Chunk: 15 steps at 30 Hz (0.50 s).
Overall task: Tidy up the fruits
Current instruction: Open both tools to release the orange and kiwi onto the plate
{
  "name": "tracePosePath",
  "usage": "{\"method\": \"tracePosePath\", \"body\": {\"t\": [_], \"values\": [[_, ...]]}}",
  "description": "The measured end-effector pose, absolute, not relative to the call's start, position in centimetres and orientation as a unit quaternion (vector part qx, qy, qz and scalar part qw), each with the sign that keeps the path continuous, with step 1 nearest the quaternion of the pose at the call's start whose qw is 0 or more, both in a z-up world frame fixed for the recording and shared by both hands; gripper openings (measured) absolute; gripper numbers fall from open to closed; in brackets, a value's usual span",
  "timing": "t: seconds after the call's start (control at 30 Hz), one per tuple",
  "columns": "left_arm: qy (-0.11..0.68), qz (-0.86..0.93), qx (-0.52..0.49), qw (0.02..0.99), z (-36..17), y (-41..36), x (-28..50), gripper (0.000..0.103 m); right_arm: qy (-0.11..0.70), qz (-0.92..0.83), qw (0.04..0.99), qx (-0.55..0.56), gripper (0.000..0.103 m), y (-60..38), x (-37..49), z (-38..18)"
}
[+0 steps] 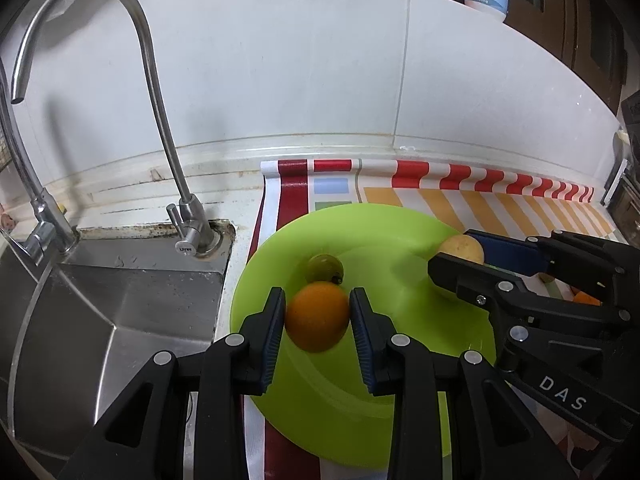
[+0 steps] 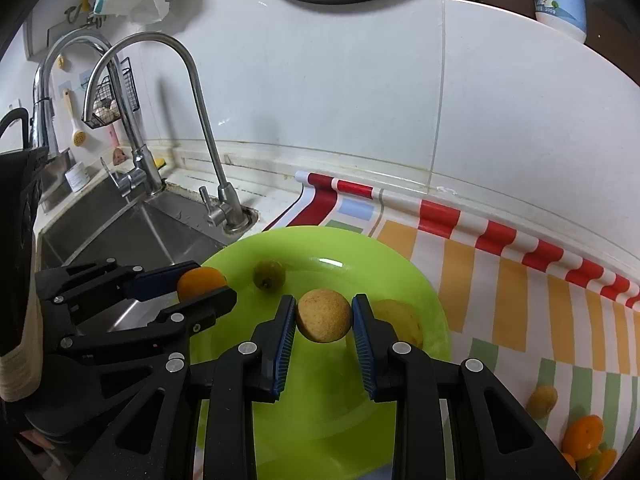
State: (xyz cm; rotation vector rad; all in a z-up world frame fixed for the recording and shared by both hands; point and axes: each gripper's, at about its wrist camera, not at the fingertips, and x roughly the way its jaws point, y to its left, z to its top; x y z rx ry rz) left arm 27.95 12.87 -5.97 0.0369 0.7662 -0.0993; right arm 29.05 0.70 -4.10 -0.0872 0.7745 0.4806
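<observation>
A lime green plate (image 1: 400,240) (image 2: 320,244) lies on a striped mat by the sink. My left gripper (image 1: 318,312) (image 2: 204,286) is shut on an orange (image 1: 318,316) (image 2: 200,280) held over the plate's left side. My right gripper (image 2: 324,316) (image 1: 460,256) is shut on a round tan-yellow fruit (image 2: 323,315) (image 1: 462,248) over the plate's right side. A small green fruit (image 1: 324,267) (image 2: 269,274) rests on the plate. A yellow fruit (image 2: 400,320) lies on the plate's right part, partly hidden by my right fingers.
The steel sink (image 1: 120,312) (image 2: 132,232) with curved faucets (image 1: 160,120) (image 2: 200,120) is left of the plate. Loose fruit (image 2: 542,400), orange and green pieces (image 2: 584,436) lie on the striped mat (image 2: 520,288) at the right. A tiled wall stands behind.
</observation>
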Motion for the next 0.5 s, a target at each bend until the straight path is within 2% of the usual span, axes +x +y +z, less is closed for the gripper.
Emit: {"method": "tracePosePath", "body": {"t": [0.07, 0.17, 0.5], "values": [[0.371, -0.045, 0.019, 0.928, -5.7, 12.8, 27.9, 0.038, 0.374, 0.236, 0.896, -0.038, 0.031, 0.7, 29.3, -4.1], [0.365, -0.036, 0.021, 0.930, -5.3, 12.9, 27.6, 0.038, 0.375, 0.236, 0.896, -0.031, 0.037, 0.6, 29.4, -4.1], [0.341, -0.018, 0.030, 0.939, -2.9, 12.4, 24.8, 0.046, 0.364, 0.223, 0.904, -0.026, 0.037, -1.3, 27.6, -2.5]]}}
